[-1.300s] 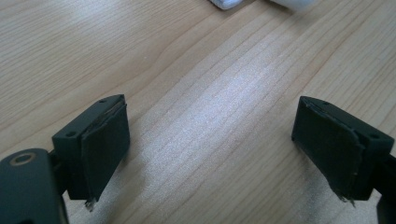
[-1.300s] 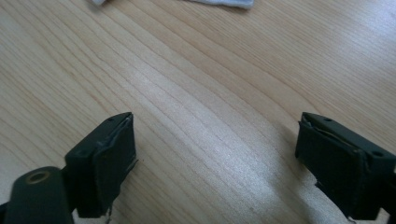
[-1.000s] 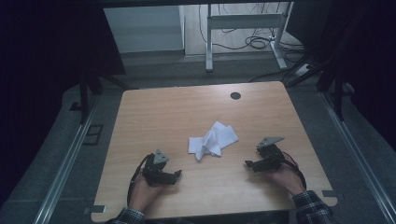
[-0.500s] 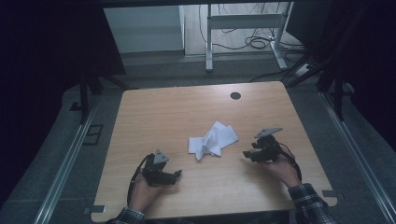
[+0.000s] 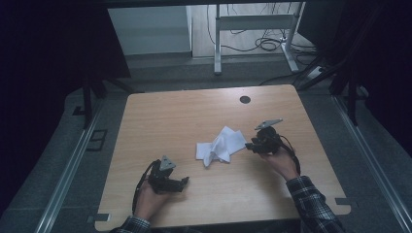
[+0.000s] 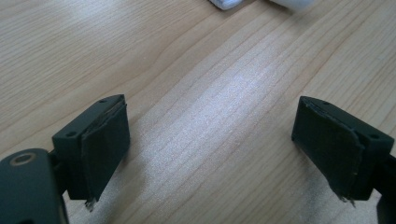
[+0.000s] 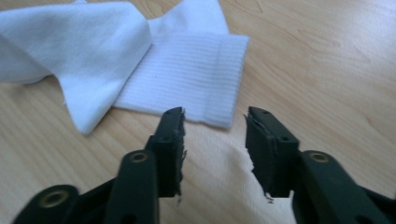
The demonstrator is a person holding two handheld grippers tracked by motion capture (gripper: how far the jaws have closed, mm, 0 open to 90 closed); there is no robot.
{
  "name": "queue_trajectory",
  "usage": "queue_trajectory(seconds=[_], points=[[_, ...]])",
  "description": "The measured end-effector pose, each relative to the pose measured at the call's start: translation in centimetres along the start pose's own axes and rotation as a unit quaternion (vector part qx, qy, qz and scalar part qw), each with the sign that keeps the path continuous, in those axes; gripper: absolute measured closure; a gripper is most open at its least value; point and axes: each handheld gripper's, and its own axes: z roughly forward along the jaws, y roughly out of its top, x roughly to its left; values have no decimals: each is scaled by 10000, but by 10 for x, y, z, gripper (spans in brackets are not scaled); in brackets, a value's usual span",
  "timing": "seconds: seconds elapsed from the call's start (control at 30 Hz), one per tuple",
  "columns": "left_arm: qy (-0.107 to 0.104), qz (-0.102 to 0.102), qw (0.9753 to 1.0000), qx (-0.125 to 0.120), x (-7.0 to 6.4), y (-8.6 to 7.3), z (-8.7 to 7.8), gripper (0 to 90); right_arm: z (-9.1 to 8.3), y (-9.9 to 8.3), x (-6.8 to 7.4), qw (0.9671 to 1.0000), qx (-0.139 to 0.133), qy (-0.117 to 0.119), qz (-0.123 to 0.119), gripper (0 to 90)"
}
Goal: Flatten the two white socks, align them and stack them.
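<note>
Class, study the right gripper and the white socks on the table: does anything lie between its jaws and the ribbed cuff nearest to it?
Nothing visible does. The right gripper, jaws open, faces the ribbed cuff of the white socks, with bare wooden table between them.

A white sock [image 5: 221,145] lay crumpled near the middle of the wooden table [image 5: 165,121], slightly toward the right side. Its ribbed cuff [image 7: 196,77] lay flat on the wood, its open edge turned toward the right gripper [image 7: 215,135], just beyond the parted jaws. The smooth remainder [image 7: 79,46] was folded and rumpled, partly lifted off the surface.
</note>
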Motion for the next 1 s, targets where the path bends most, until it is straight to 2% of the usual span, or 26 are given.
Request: queue_trajectory(seconds=[0.17,0.37,0.53,0.67,0.7,0.73,0.83,0.9,1.0], points=[[-2,2,10000,3,0,0,0,114,8,8,-1,10000,0,-7,14,624],[-2,-3,10000,-1,0,0,0,114,28,15,-7,9999,110,-36,114,526],[-2,-3,10000,-2,0,0,0,114,37,13,-7,9998,172,-42,132,525],[-1,-2,10000,-1,0,0,0,114,43,9,-8,9995,299,-124,39,600],[-2,-3,10000,-3,0,0,0,114,43,7,-9,9996,241,4,142,725],[-2,-3,10000,-2,0,0,0,114,42,8,-9,9996,256,27,152,771],[-2,-2,10000,-1,0,0,0,114,37,11,-6,9996,274,-79,77,797],[-2,-2,10000,0,0,0,0,113,34,12,-6,9997,229,-56,86,798],[-1,6,10000,5,0,0,0,114,17,24,-6,9999,39,21,115,800]])
